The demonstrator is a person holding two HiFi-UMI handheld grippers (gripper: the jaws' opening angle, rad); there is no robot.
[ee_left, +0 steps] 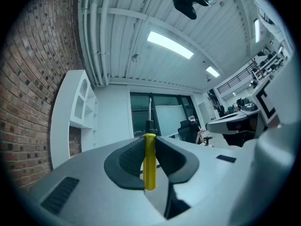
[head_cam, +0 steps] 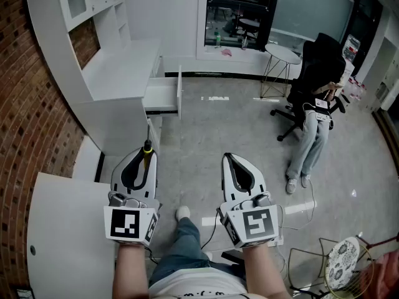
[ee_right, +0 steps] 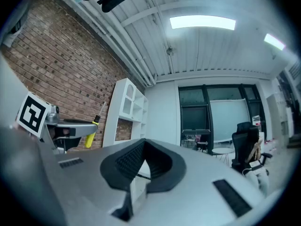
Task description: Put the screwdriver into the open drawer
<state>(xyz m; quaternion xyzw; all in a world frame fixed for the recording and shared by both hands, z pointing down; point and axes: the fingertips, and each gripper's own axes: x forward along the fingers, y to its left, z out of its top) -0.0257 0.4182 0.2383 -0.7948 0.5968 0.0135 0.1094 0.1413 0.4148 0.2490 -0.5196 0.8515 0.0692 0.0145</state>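
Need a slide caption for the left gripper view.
Left gripper clamps the yellow screwdriver upright, facing white shelves beside a brick wall.

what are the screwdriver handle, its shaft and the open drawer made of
Screwdriver handle: likely plastic, going by its smooth, opaque yellow surface and soft sheen.
Shaft: probably metal, being thin, straight and pale grey.
Open drawer: looks like white painted or laminated board, with flat matte faces; what is under the white finish can't be told.

Screwdriver (head_cam: 148, 144) upright btwn jaws of L gripper (head_cam: 148, 152); drawer (head_cam: 163, 96) ahead, sticking out of cabinet (head_cam: 115, 80) on left; R gripper (head_cam: 227, 158) alongside, right.
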